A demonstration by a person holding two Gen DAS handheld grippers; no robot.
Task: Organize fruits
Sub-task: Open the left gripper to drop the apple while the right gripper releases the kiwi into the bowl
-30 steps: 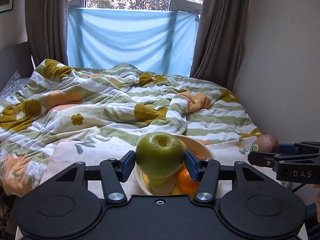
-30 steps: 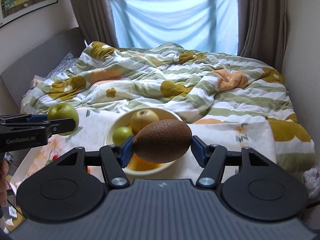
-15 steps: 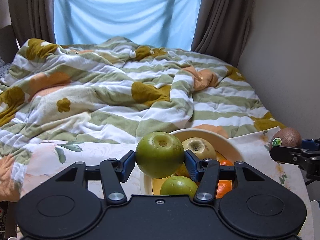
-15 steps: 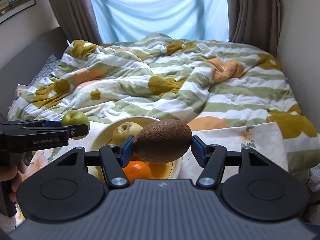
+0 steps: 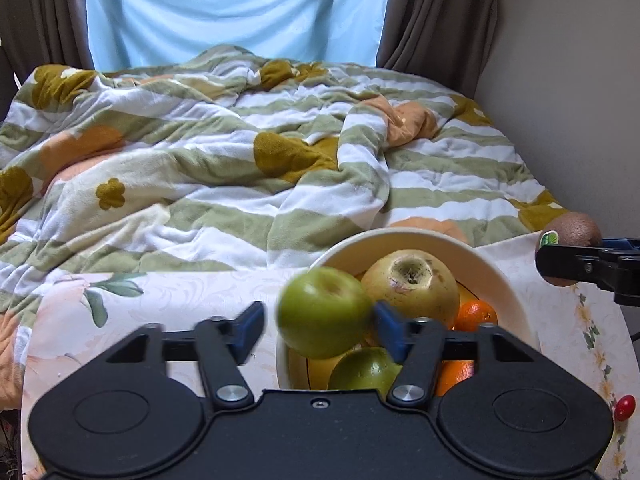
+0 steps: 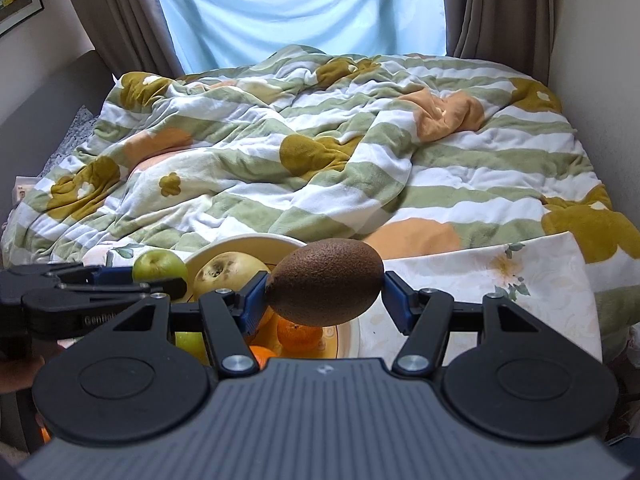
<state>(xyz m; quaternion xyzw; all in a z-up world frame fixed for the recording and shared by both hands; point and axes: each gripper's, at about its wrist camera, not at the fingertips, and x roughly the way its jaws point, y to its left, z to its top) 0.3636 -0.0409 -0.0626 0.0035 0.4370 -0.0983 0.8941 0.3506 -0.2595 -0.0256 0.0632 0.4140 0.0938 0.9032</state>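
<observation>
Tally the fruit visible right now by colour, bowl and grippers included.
Green: 2, the apple at the left gripper and one low in the bowl.
Yellow-tan: 1, the pear-like fruit.
Orange: 2 citrus.
Brown: 1, the kiwi in the right gripper.
Total: 6; more may be hidden.
</observation>
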